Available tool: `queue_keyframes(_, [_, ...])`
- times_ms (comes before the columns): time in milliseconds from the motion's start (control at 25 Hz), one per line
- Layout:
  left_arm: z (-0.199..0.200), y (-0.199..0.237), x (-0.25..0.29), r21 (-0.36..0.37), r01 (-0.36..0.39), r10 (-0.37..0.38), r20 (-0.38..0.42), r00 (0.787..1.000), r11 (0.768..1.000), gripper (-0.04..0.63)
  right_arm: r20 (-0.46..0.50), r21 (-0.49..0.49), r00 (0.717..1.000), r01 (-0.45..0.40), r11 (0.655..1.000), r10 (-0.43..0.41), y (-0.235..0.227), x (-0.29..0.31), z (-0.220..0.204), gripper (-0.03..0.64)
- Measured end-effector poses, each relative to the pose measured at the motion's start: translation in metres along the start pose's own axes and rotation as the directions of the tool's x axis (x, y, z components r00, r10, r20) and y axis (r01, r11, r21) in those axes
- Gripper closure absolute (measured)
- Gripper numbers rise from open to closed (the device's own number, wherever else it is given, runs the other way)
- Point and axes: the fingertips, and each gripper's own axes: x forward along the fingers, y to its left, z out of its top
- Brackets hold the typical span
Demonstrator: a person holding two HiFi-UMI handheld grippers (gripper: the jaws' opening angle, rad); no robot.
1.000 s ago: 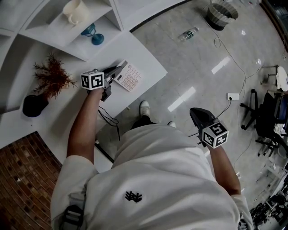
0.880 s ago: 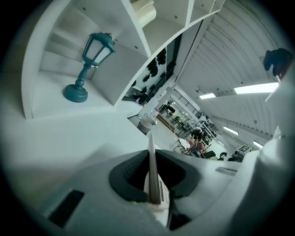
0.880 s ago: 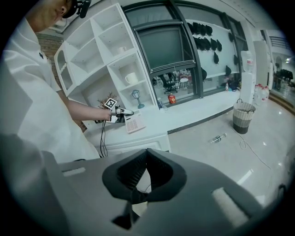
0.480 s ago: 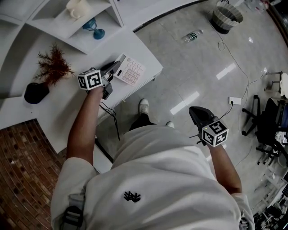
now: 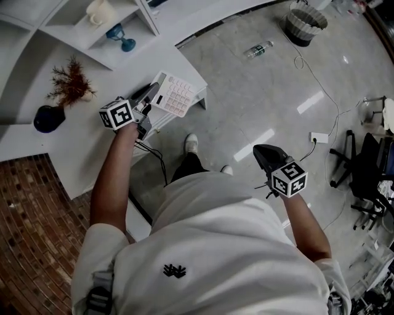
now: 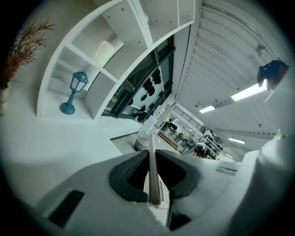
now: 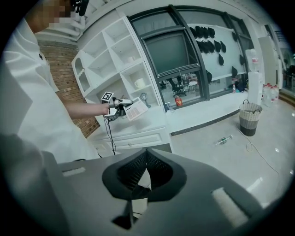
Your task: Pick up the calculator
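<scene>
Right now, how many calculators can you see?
1: the flat white calculator with pale keys, gripped edge-on by the left gripper above the white counter's corner. Some shelf cubbies are cut off, so another could be hidden.

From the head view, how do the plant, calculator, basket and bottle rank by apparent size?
1. plant
2. calculator and basket look alike; the calculator is nearer.
3. bottle

The plant (image 5: 69,86) crowds the left end of the counter (image 5: 68,151), and shelves (image 5: 151,24) (lamp (image 5: 120,35), mug (image 5: 98,11) inside) block the back. Right of the calculator (image 5: 174,95), the floor (image 5: 246,98) is open except for a bottle (image 5: 257,49) and a basket (image 5: 303,21).
</scene>
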Motion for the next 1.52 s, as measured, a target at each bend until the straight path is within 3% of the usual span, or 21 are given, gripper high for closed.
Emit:
queue_keyframes(680, [-0.031,-0.141,-0.040,0.035,-0.039,0.035,0.116,0.993,0.999,0.546,-0.002,-0.084,0.994,-0.106,0.991,0.106,0.012,-0.059,-0.052,0.606])
queue_keyframes(1200, [-0.068,-0.205,-0.081,0.052,-0.011,0.004,0.137,0.991,0.999,0.546,0.019,-0.121,0.993,-0.113,0.986,0.116,0.037,-0.084,-0.086,0.606])
queue_keyframes(1520, [-0.066,-0.218,-0.085,0.060,-0.010,0.002,0.124,0.992,0.998,0.546,0.010,-0.108,0.992,-0.126,0.986,0.128,0.043,-0.083,-0.084,0.606])
